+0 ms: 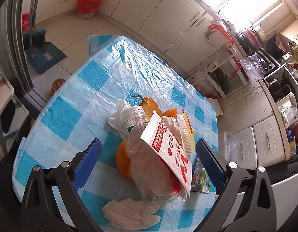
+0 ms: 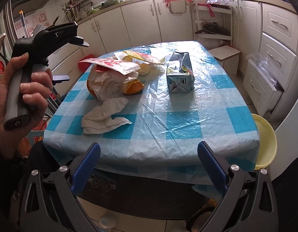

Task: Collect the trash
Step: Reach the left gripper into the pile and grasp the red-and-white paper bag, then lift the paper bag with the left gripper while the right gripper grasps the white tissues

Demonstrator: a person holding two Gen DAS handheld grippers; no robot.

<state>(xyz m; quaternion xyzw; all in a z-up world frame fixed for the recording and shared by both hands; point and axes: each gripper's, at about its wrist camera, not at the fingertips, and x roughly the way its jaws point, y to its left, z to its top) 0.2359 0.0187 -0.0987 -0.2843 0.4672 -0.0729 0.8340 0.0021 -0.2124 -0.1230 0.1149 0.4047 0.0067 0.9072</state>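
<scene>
**On the checked tabletop: a loose heap that could scatter**

On the tabletop [image 2: 187, 123] we take the crushed carton [image 2: 180, 75] as our landmark. To its left lies the trash heap: a white-and-red wrapper [image 1: 168, 145] draped over a clear plastic bottle [image 1: 133, 119], orange peel [image 2: 134, 86] beneath, and a crumpled tissue [image 2: 104, 117] nearer the front edge.

Our left gripper [image 1: 148, 150] hovers over the heap, jaws apart, holding nothing. Our right gripper [image 2: 149, 152] waits off the front edge, jaws apart and empty.

We judge the risks so: the wrapper only rests on top, so closing on it may drag it off and spill the peel. The bottle looks slick and round; a pinch could squirt it toward the carton or off the tabletop. The plastic cover may snag and bunch under the fingers.
</scene>
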